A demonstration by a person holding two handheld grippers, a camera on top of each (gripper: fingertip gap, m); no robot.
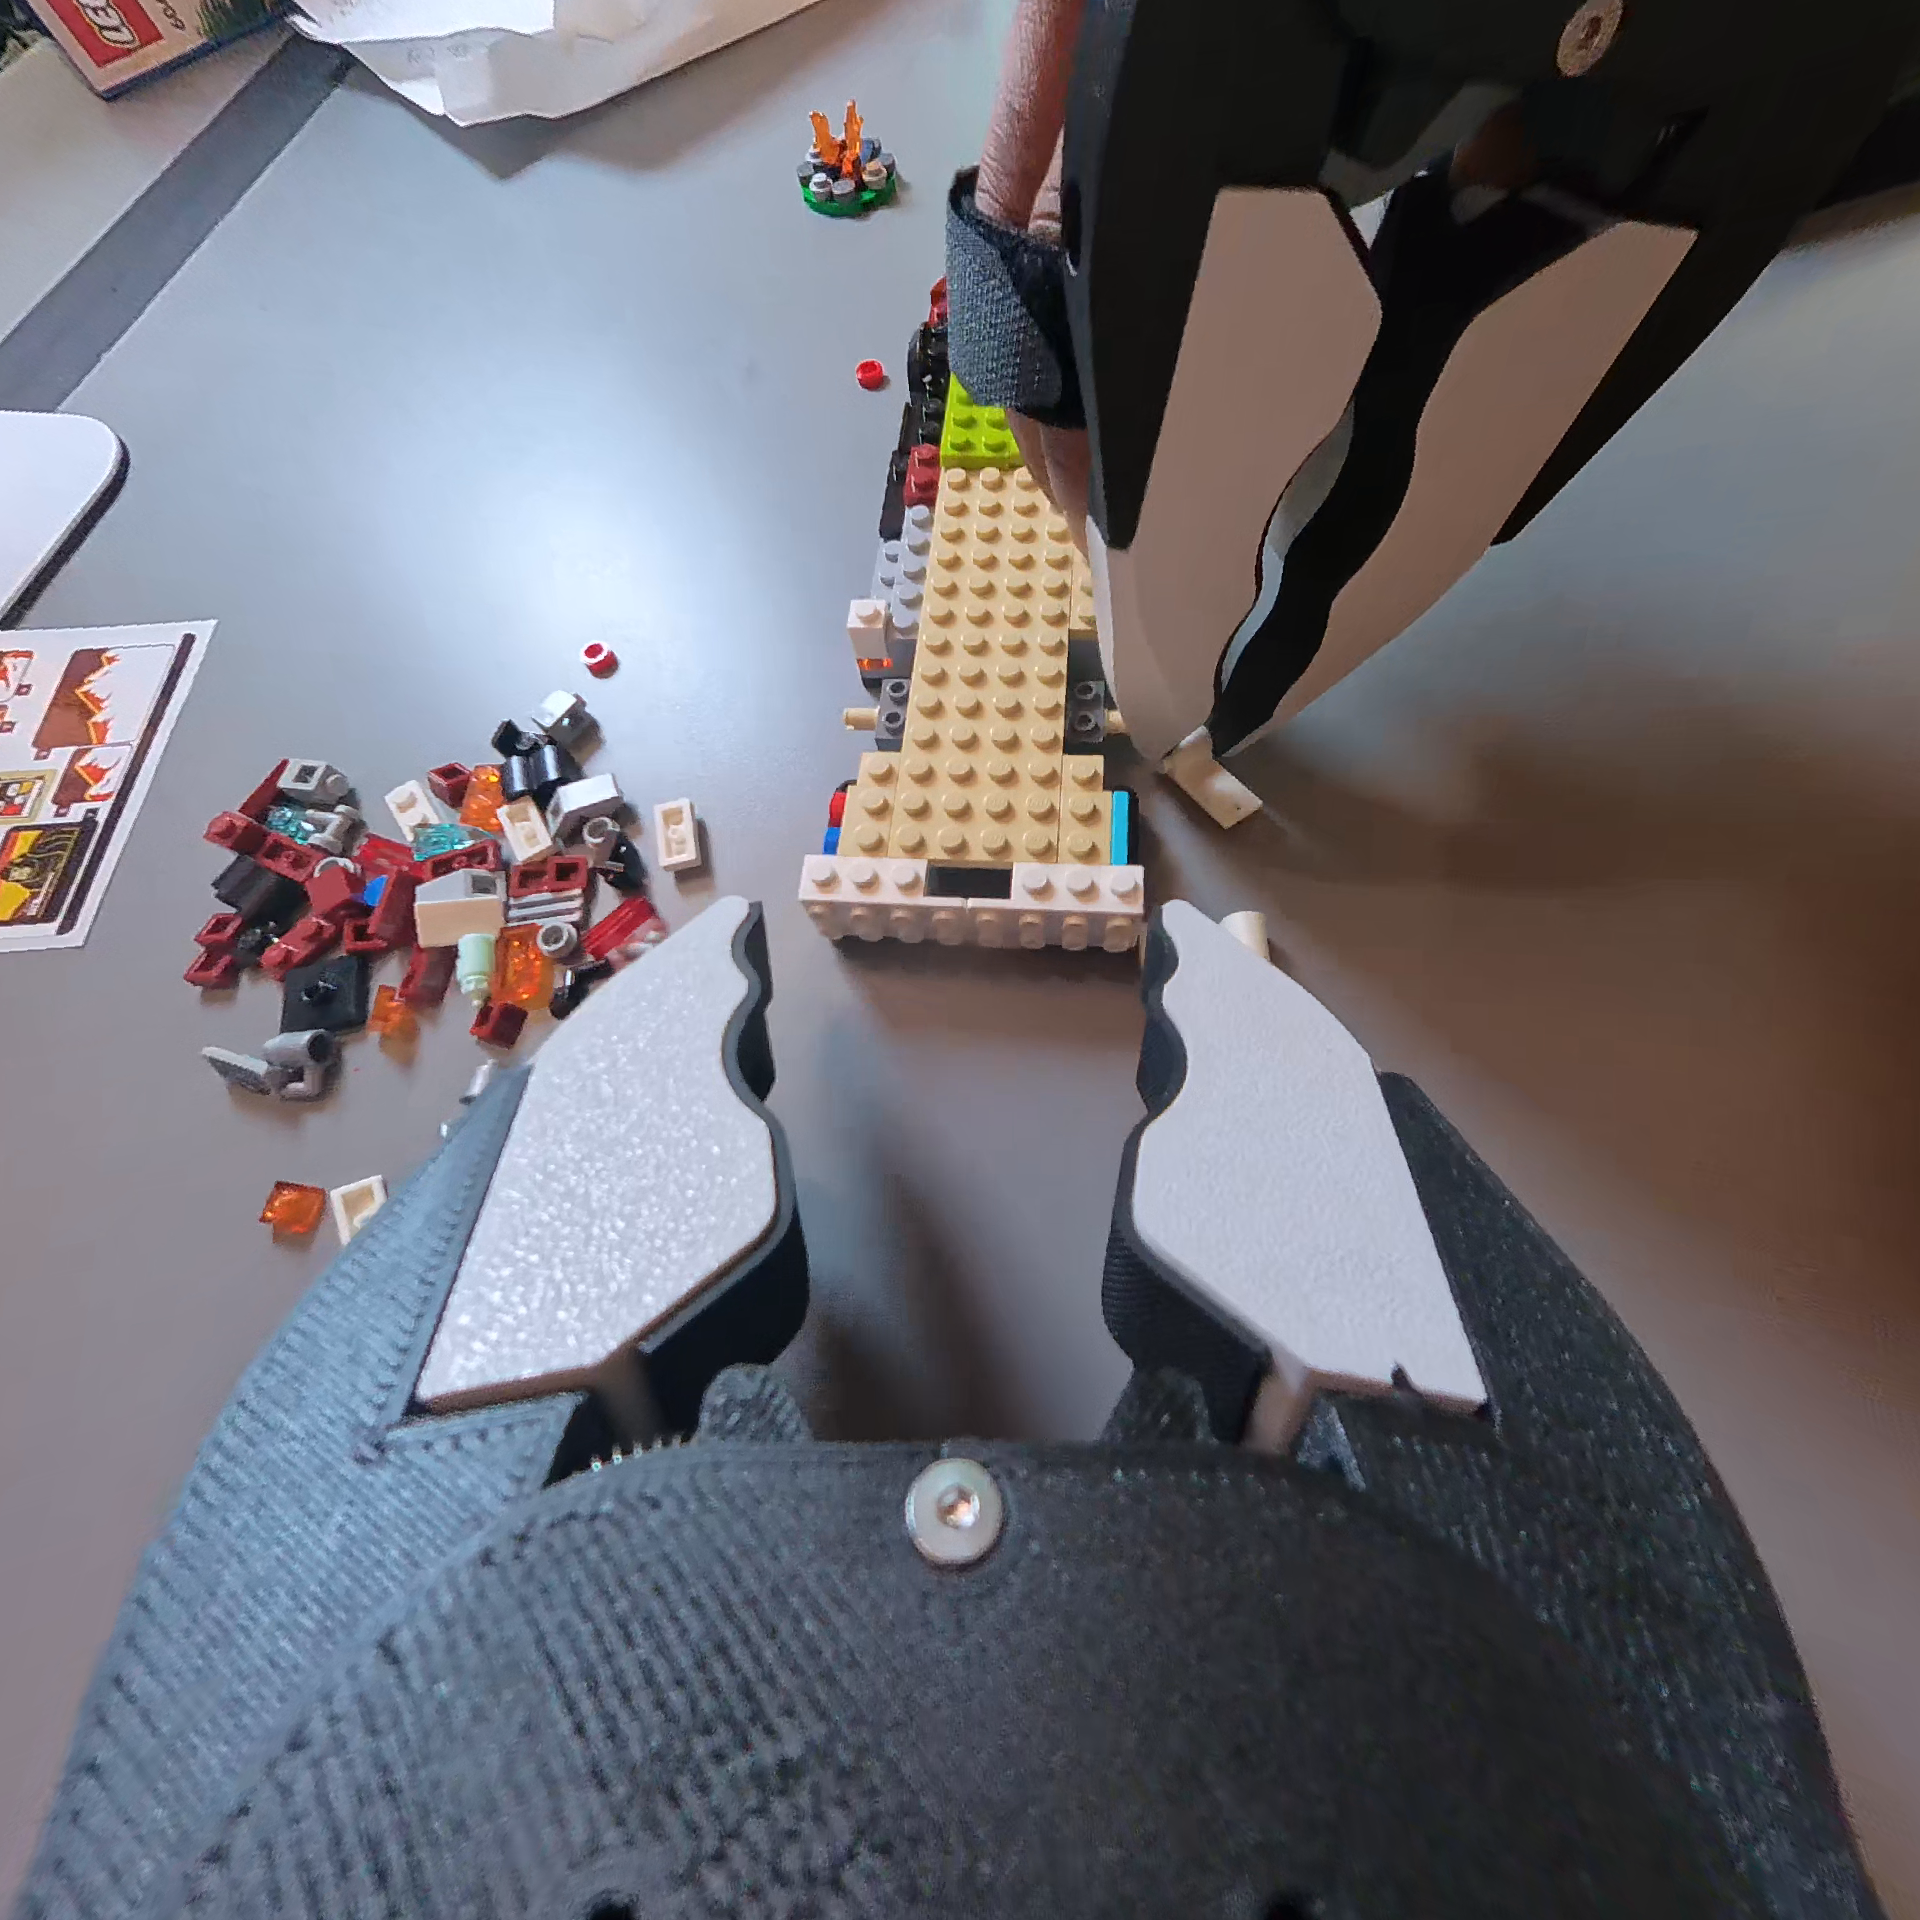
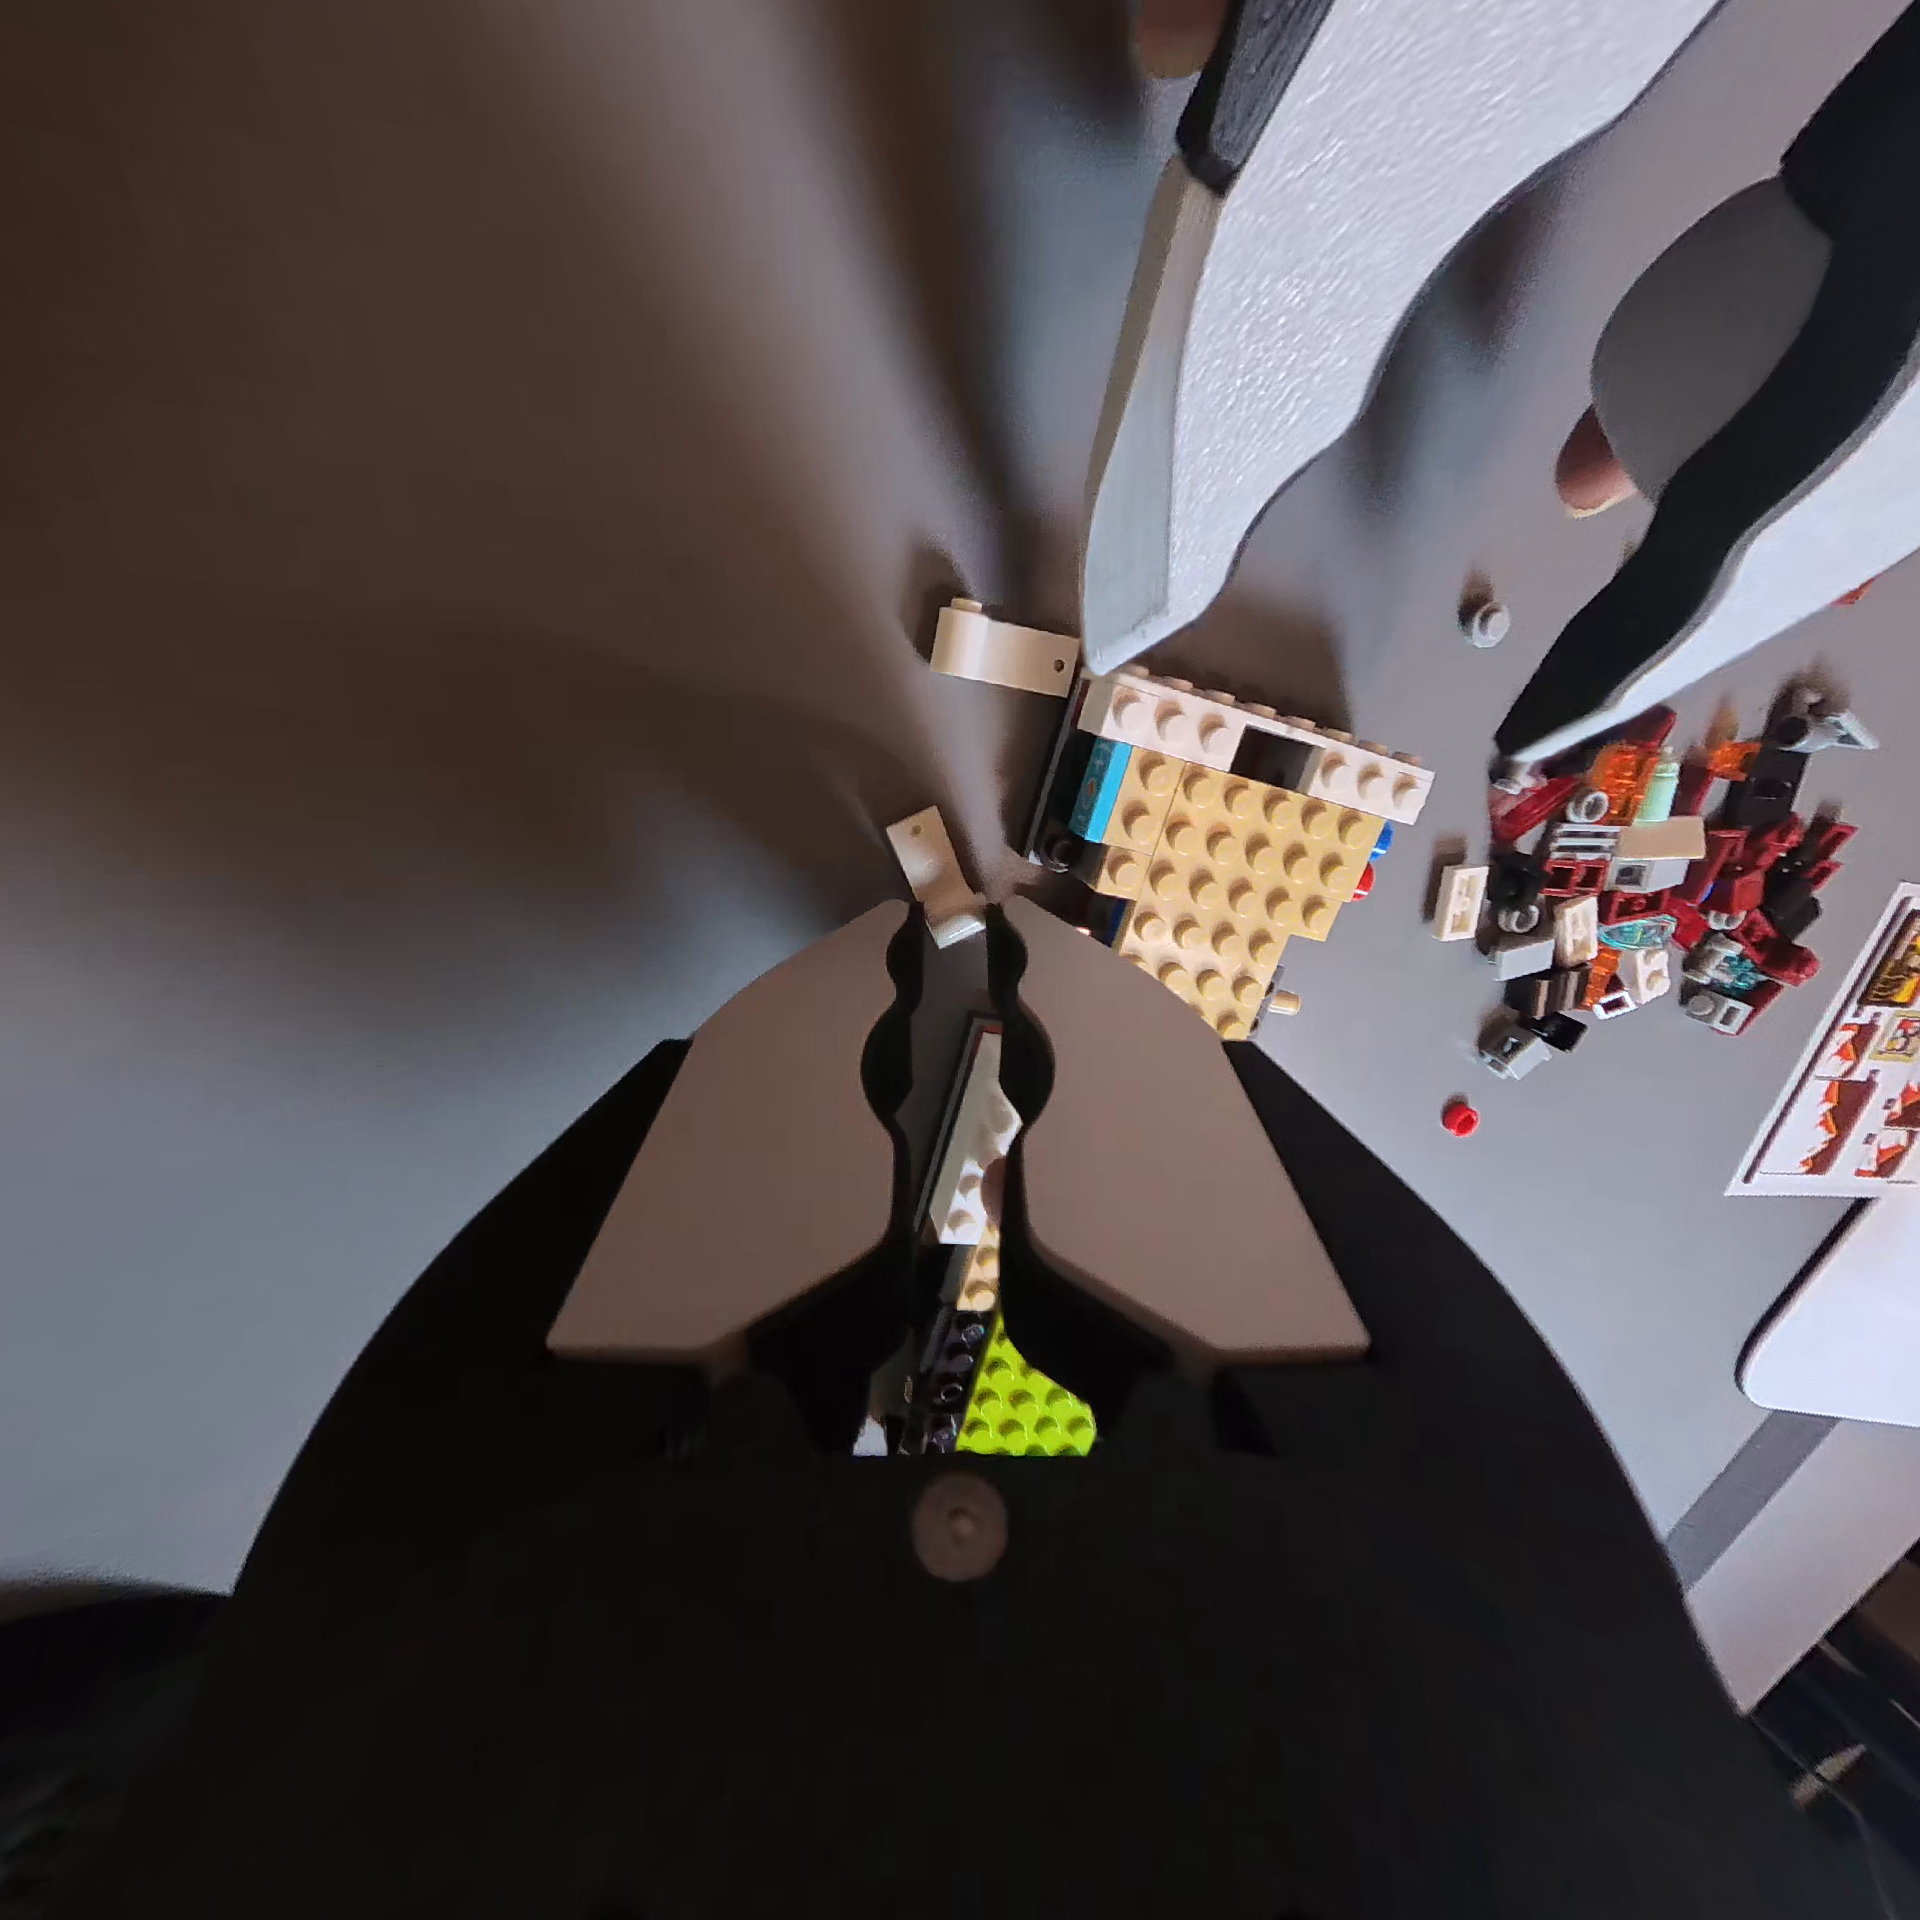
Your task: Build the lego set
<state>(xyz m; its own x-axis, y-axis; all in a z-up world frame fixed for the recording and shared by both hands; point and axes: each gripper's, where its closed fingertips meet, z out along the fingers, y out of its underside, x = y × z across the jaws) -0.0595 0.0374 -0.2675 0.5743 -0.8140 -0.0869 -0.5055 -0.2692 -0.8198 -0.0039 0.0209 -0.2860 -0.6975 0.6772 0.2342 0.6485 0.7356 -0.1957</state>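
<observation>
A long brick build [image 1: 987,686] with a tan studded top and white bricks at its near end lies on the grey table [image 1: 468,416]. My left gripper [image 1: 961,935] is open and empty just short of that white end. A small cream piece [image 1: 1247,930] lies by its right finger. My right gripper [image 2: 956,920] is shut on another small cream piece [image 2: 940,883], low at the table beside the build [image 2: 1236,862]. In the left wrist view the right gripper [image 1: 1195,743] comes down from the upper right with that piece [image 1: 1221,790] at its tips.
A pile of loose small bricks [image 1: 416,883] lies left of the build, with a sticker sheet [image 1: 73,779] beyond it. A small campfire build [image 1: 847,166], two red round studs [image 1: 871,374], white paper [image 1: 520,52] and a box [image 1: 125,42] lie farther back.
</observation>
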